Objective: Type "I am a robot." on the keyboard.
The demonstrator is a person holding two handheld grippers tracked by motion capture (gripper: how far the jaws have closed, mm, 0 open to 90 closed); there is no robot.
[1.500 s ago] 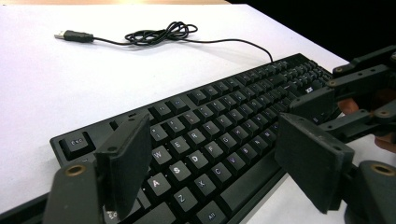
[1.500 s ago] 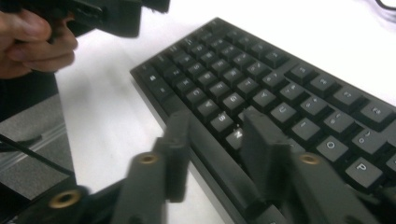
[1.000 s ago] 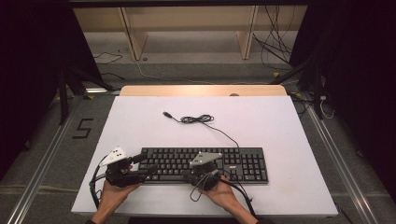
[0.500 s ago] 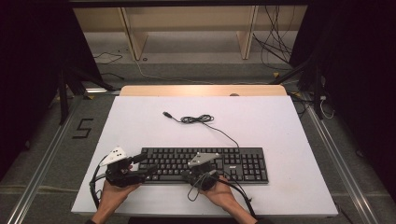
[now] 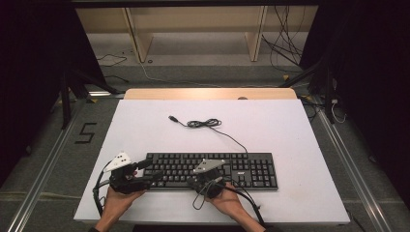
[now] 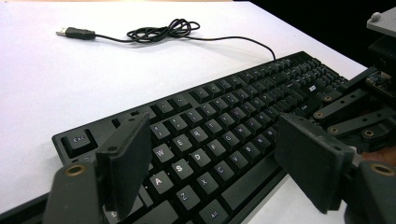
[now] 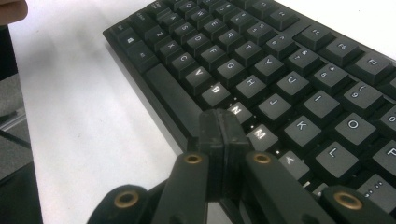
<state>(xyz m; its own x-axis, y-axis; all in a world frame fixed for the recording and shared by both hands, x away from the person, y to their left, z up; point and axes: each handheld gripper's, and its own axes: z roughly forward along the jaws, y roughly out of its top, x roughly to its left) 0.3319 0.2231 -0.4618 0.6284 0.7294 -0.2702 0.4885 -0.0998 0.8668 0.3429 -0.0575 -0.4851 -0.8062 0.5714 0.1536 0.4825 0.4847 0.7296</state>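
I hold one tool in each hand at the near edge of the white desk (image 5: 145, 125), and a black keyboard (image 5: 241, 169) lies flat across it in front of me, its long side parallel to the desk's near edge.

My left tool (image 5: 153, 173) sits at the keyboard's left end. Its jaws stand wide apart with nothing between the pads. In the left gripper view (image 6: 219, 172) they straddle the left block of keys: one pad hangs near the top-left corner, close by the Esc key (image 6: 79, 139), and the other hangs over the near edge further along the row. Whether either pad touches a key I cannot tell.

My right tool (image 5: 202, 180) is near the middle of the keyboard's front edge, my right hand (image 5: 227, 198) behind it on the desk. Its jaws are pressed fully together, pad against pad, and they hold nothing. In the right gripper view the closed tip (image 7: 223, 135) hangs over the bottom letter row, just by the N key (image 7: 236, 111) and the M key (image 7: 259, 134), with the space bar (image 7: 173, 95) running off beside it. I cannot tell if the tip rests on the keys or hovers just above them.

The keyboard's thin black cable (image 5: 227, 135) runs from its far edge into a loose bundle further back on the desk and ends in a USB plug (image 5: 171, 118), which lies free, well apart from both tools.
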